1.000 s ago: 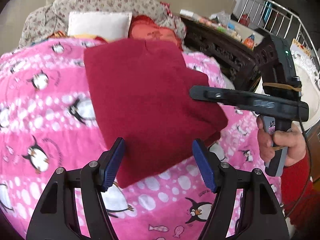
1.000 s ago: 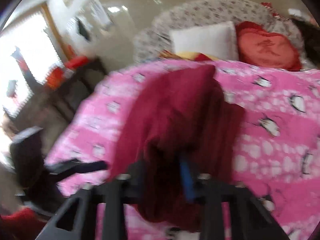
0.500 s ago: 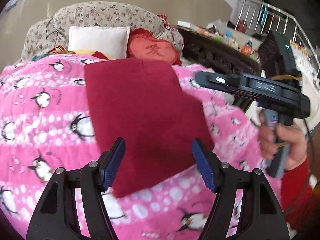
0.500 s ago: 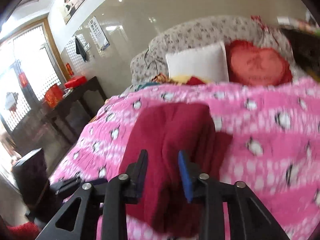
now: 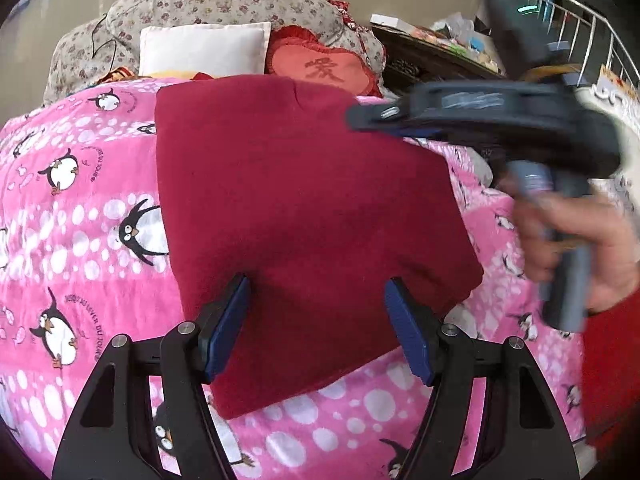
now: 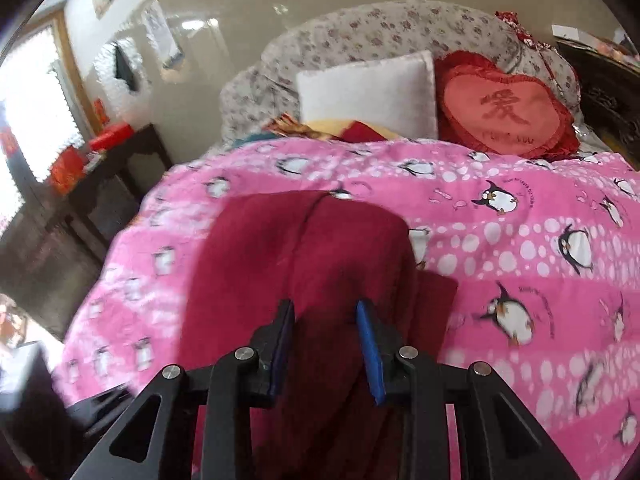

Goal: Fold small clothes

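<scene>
Folded dark-red knit garment (image 5: 304,216) lies flat on pink penguin-print fleece blanket (image 5: 80,240). L gripper (image 5: 318,320) wide open over near edge. R gripper (image 6: 325,322) part-open, nothing held, blanket bare to its right.

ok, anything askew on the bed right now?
The folded dark red garment lies skewed on the pink penguin blanket, and a lower layer sticks out past its right edge. Both claws are open, clear of it.
</scene>
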`<state>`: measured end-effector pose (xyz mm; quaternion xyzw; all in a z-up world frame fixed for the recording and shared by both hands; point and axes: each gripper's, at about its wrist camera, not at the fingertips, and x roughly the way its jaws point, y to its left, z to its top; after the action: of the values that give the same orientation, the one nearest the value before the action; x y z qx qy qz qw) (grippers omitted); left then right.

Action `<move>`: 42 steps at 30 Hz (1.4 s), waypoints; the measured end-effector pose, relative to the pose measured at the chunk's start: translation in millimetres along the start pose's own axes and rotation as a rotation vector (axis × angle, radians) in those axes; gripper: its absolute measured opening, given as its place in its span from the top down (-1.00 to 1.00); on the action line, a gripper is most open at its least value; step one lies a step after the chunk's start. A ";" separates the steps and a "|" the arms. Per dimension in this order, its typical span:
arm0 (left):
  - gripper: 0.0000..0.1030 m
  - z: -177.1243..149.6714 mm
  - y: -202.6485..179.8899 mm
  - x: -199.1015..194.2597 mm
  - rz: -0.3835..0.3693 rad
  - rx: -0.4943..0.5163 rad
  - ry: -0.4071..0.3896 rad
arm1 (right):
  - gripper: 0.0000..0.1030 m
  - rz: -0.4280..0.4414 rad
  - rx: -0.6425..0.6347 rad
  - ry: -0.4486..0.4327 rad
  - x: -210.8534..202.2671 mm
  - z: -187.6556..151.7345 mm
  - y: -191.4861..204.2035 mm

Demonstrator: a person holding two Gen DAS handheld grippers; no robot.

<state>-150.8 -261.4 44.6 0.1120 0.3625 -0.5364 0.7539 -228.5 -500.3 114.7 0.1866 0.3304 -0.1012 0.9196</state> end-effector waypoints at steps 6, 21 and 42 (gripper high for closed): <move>-0.35 -4.7 5.3 -4.8 0.007 -0.030 0.005 | 0.38 0.001 -0.094 -0.013 -42.1 -49.7 32.0; -0.35 -8.0 29.9 -33.2 0.029 -0.132 -0.023 | -0.02 0.078 0.092 -0.002 -46.5 -85.6 -0.8; -0.49 33.2 101.2 36.6 -0.278 -0.461 0.007 | -0.41 0.236 0.320 -0.054 31.9 -35.0 -52.0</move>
<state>-40.6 -266.1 21.6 -0.1117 0.4896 -0.5377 0.6773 -240.4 -535.2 54.8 0.3651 0.2610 -0.0490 0.8923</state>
